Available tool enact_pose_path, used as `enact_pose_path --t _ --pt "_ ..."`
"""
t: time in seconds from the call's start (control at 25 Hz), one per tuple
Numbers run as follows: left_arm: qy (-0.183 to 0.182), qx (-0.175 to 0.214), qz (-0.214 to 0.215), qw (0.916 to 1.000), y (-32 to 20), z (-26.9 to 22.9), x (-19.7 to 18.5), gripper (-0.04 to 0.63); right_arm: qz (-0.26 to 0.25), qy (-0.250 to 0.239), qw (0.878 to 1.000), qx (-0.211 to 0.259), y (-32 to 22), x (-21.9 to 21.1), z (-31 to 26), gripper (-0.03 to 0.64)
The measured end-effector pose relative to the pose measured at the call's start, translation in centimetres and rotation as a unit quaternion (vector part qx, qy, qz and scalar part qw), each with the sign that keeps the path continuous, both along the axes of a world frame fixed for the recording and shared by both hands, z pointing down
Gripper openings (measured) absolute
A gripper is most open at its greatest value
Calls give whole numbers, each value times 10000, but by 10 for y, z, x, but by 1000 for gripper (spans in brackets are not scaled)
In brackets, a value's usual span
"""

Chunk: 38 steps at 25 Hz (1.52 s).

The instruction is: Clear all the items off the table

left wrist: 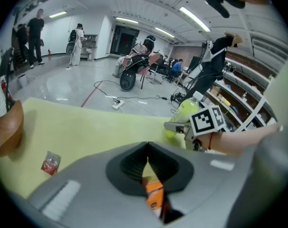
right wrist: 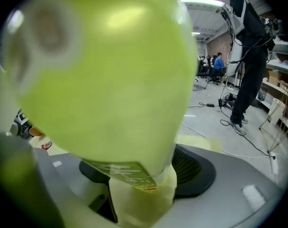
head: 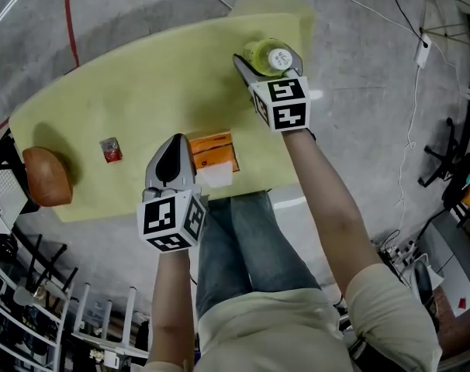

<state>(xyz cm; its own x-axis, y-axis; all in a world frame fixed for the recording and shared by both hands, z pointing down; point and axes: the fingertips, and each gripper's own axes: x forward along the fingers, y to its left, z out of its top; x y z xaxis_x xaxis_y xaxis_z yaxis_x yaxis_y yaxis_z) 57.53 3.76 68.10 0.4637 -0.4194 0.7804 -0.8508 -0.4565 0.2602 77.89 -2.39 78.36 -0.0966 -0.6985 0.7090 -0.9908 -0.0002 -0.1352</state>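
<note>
right gripper (head: 258,68) (right wrist: 139,194): jaws clamped on the green bottle (head: 270,56) (right wrist: 101,70), one jaw on each side of its body; the bottle fills most of the right gripper view. white cap faces up in the head view. the bottle sits at the far end of the yellow table (head: 142,76) (left wrist: 87,122); cannot tell whether its base touches the top. left gripper (head: 173,165) (left wrist: 148,161): jaws closed, tips meeting, nothing between them. it hangs over the orange box (head: 213,149) (left wrist: 155,196), which lies at the near table edge and shows through the slit below the tips in the left gripper view. small red packet (head: 110,149) (left wrist: 50,163) lies flat on the table, left of the box and well apart from it. brown rounded object (head: 45,177) (left wrist: 6,129) rests at the table's left end, near the packet but not touching it.
</note>
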Motion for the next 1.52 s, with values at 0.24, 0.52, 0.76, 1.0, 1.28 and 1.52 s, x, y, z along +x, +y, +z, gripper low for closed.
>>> enact_pose_path --t 0.24,0.52,0.76,1.0,1.28,1.52 --pt "2 12 4 10000 3 -3 0 11 -33 147 9999 33 0 0 -2 327" --pt "-4 53 -23 10000 10 -4 -2 9 -27 304 9995 -7 1 1 0 307" --pt "-9 115 -78 9999 11 -12 -7 9 84 357 9993 -16 10 2 -8 299" --pt "-10 178 -101 9998 14 -23 -9 9 182 419 9990 9 23 2 -25 299" --pt "52 212 -66 9997 24 -43 -9 9 228 451 9987 79 33 -2 -58 299" --pt "126 189 -31 9997 38 -59 -11 9 217 517 9983 180 45 -11 -90 298"
